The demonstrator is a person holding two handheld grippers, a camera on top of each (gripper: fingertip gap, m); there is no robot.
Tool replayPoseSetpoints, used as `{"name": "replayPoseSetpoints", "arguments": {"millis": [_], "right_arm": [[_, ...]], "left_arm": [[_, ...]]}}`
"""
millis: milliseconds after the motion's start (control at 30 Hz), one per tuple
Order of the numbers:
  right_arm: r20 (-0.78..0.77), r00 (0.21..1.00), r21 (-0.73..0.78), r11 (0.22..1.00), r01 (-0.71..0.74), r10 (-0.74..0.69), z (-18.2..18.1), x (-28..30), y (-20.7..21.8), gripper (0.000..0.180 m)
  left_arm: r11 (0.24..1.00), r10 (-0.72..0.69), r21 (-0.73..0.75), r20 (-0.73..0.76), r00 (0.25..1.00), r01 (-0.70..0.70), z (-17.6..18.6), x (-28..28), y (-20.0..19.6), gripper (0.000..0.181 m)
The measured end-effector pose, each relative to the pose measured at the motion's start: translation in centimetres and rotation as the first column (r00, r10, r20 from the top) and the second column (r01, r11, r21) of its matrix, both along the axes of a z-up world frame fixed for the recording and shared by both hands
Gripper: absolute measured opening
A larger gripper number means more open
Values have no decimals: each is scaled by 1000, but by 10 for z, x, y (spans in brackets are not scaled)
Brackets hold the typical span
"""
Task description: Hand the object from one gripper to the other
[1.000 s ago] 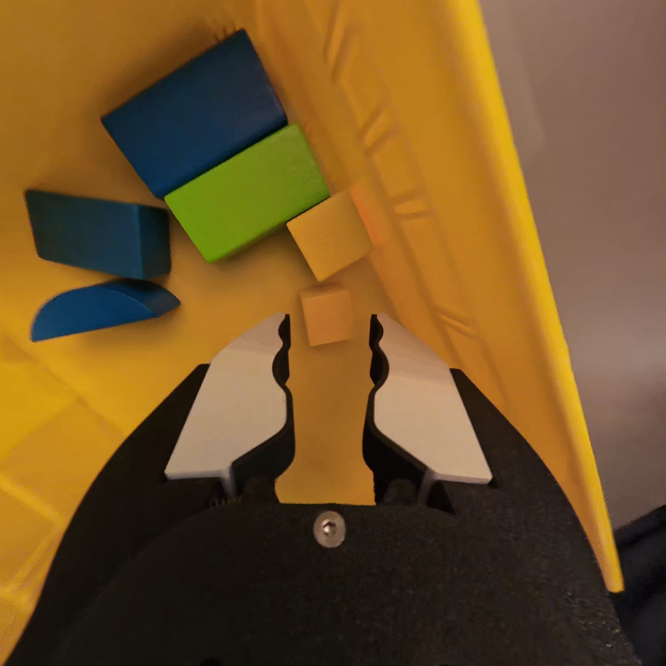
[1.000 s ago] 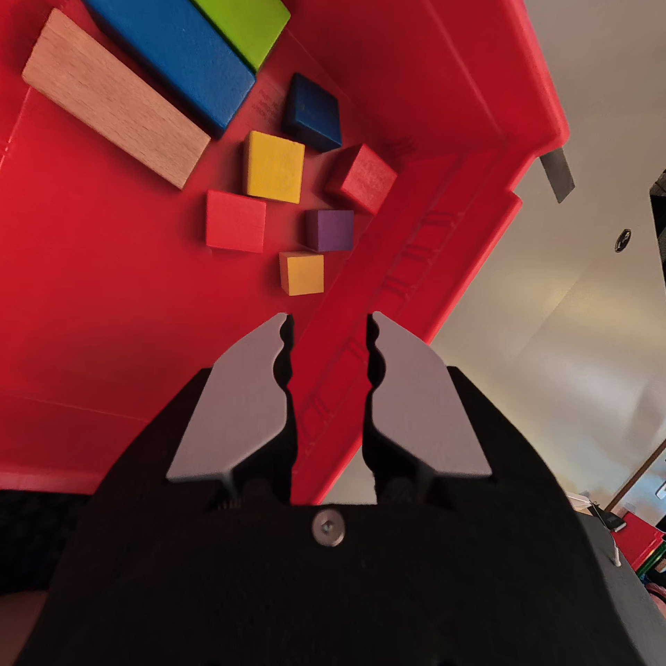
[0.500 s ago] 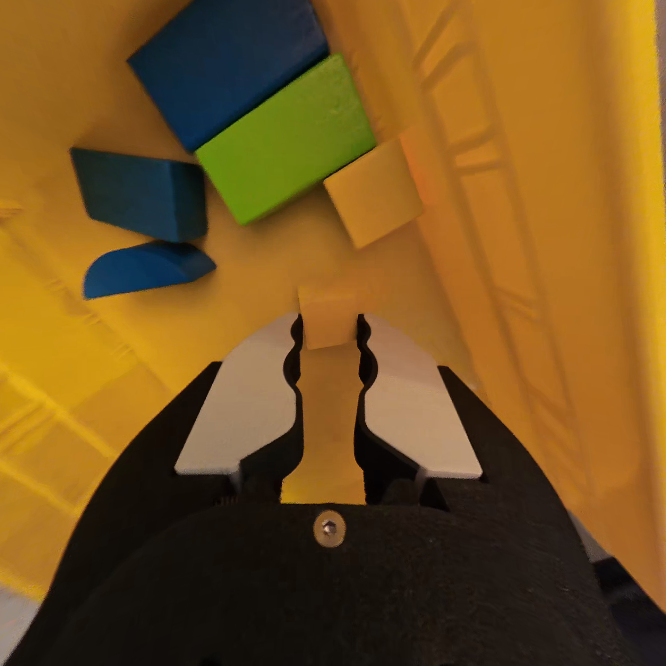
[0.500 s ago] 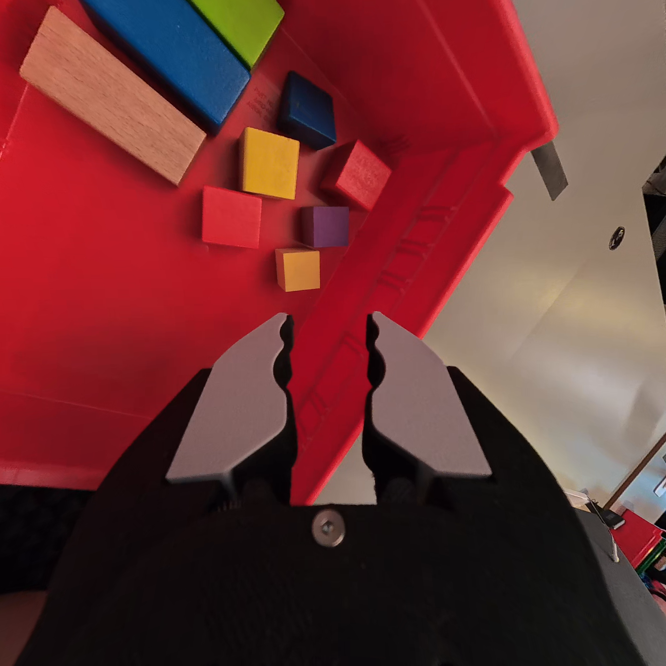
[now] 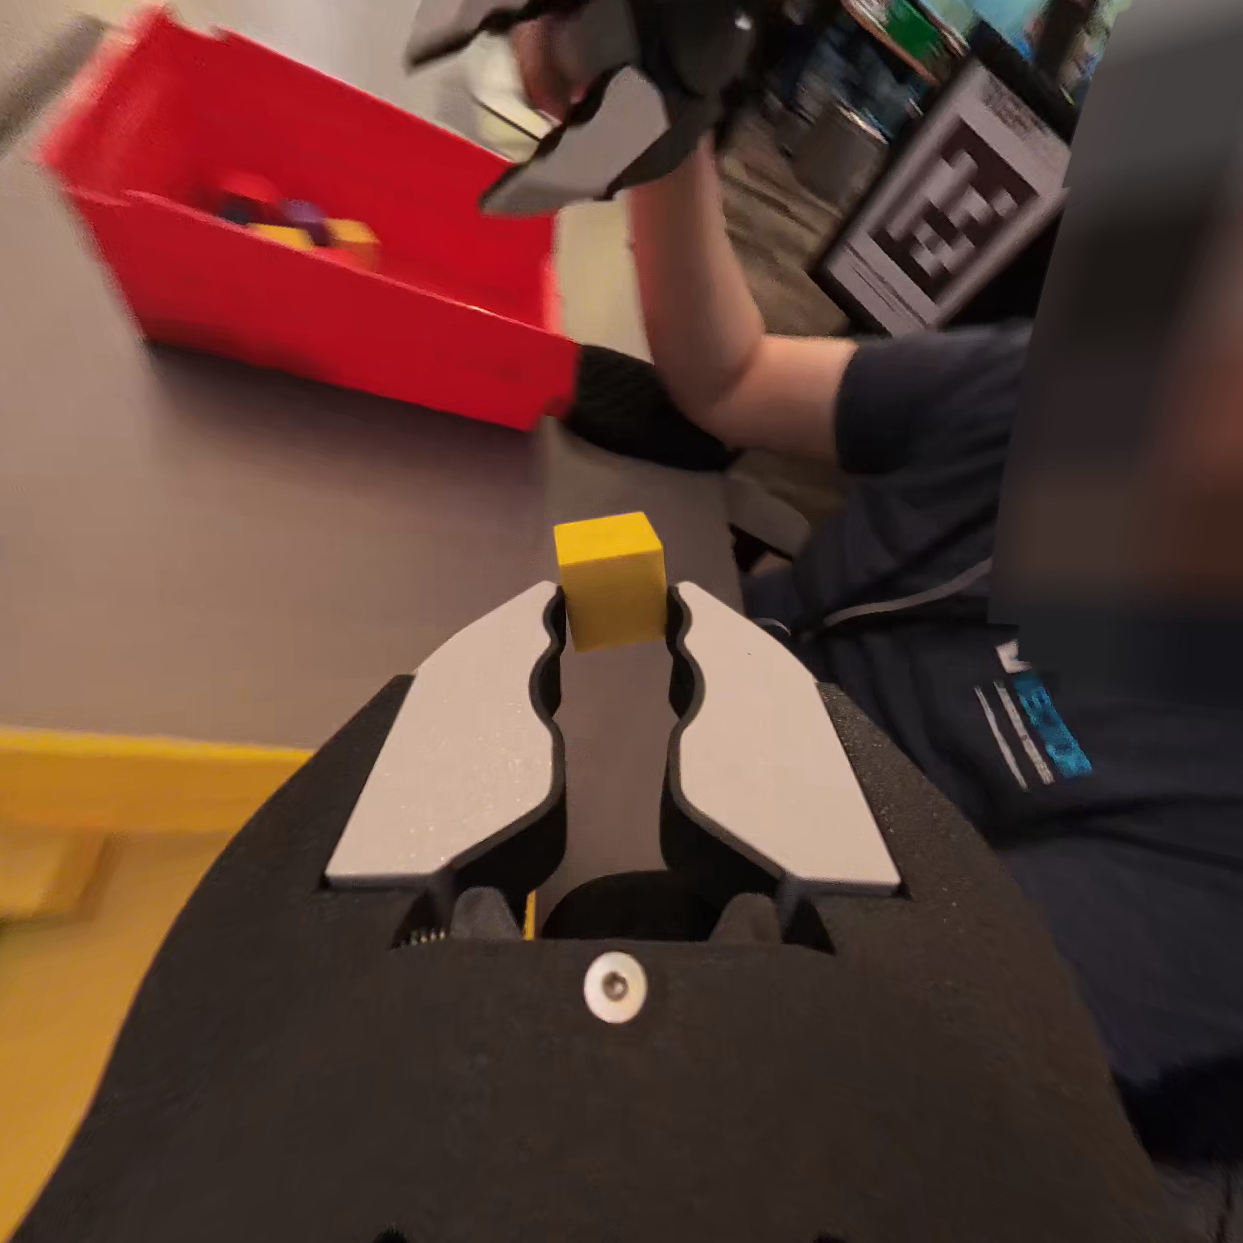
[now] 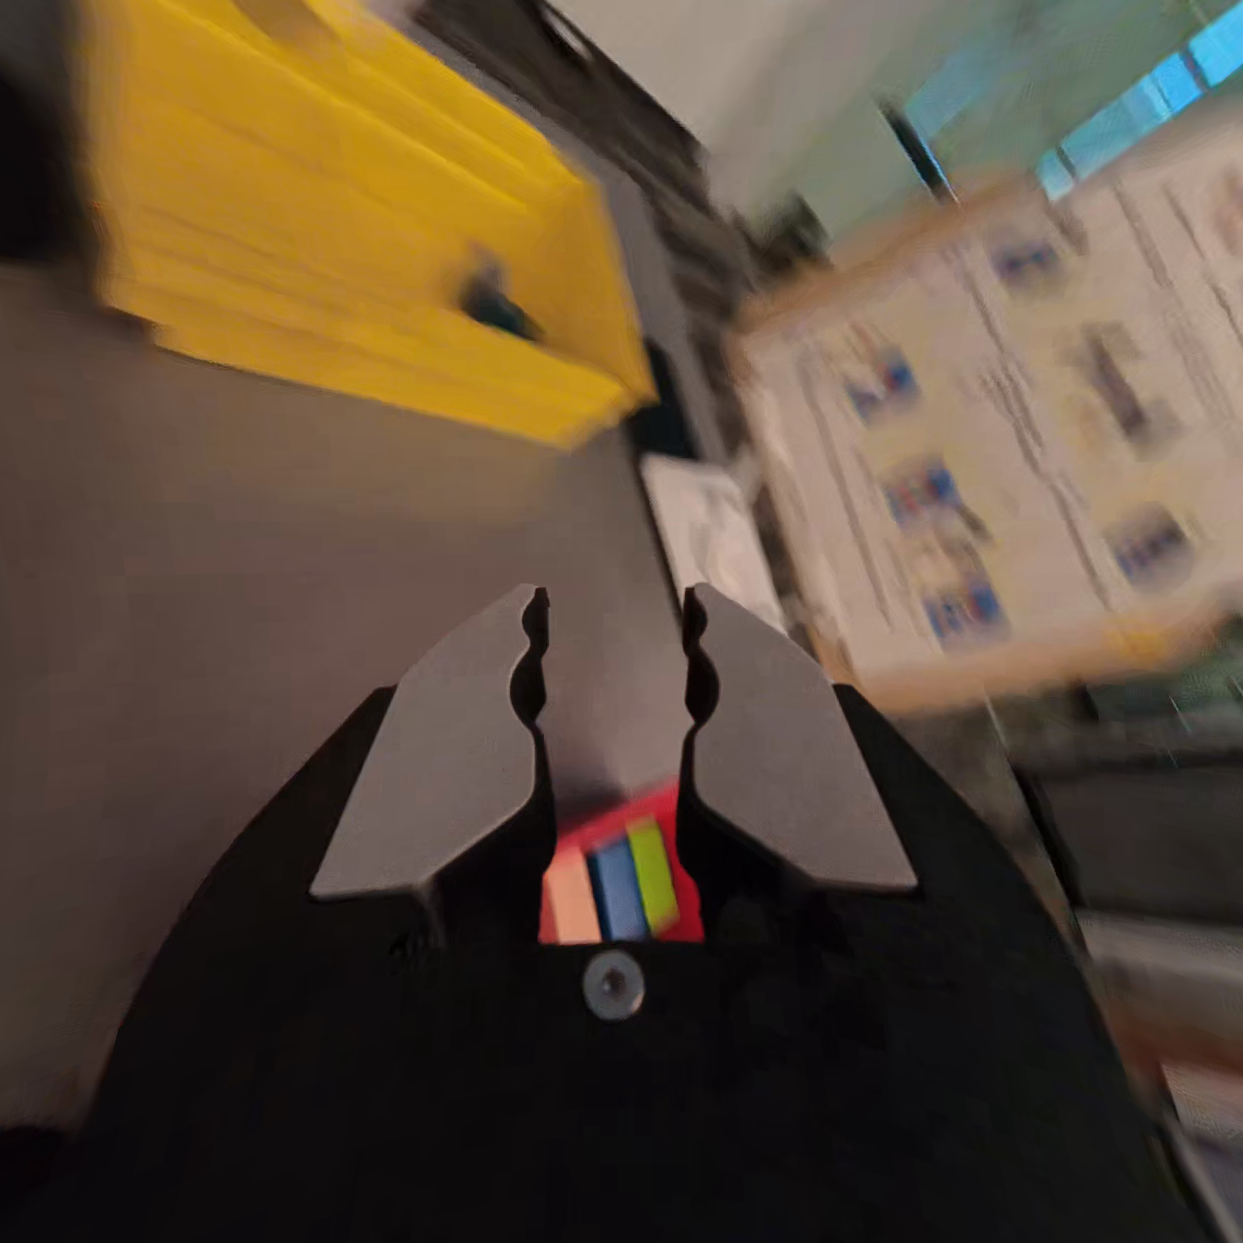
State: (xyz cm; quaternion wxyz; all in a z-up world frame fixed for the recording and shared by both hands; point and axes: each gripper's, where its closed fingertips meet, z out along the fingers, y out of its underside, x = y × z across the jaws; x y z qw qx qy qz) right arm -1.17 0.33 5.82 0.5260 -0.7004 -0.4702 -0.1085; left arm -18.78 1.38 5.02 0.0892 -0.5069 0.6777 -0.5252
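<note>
- Left wrist view: the left gripper has its jaws clamped on one small yellow cube at frame centre, raised over bare grey worktop.
- One red bin sits upper left, one yellow bin edge lower left; the worktop's edge runs right of the cube.
- The right gripper hangs top centre, jaws parted, empty.
- Right wrist view: blurred; its jaws stand apart, holding nothing, over open worktop near its right edge.

A small yellow cube sits upright, pinched between the tips of the left gripper's fingers, up off the counter.
</note>
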Motion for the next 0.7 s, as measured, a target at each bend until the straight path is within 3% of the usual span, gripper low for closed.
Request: {"name": "replayPoseSetpoints", "arguments": {"millis": [100, 200, 333, 700], "right_arm": [[2, 930, 14, 930, -368, 368, -6, -92, -36, 40], [54, 850, 69, 848, -526, 523, -11, -146, -61, 40], [175, 821, 87, 822, -563, 543, -24, -171, -70, 42], [223, 803, 4, 823, -568, 553, -53, -177, -64, 40]], "left_arm": [[975, -221, 22, -38, 975, 222, -11, -6, -38, 28], [939, -336, 37, -107, 936, 341, -28, -5, -57, 28], [897, -430, 17, -201, 880, 442, -47, -5, -73, 28], [857, -505, -17, -225, 833, 515, -54, -5, -87, 28]]}}
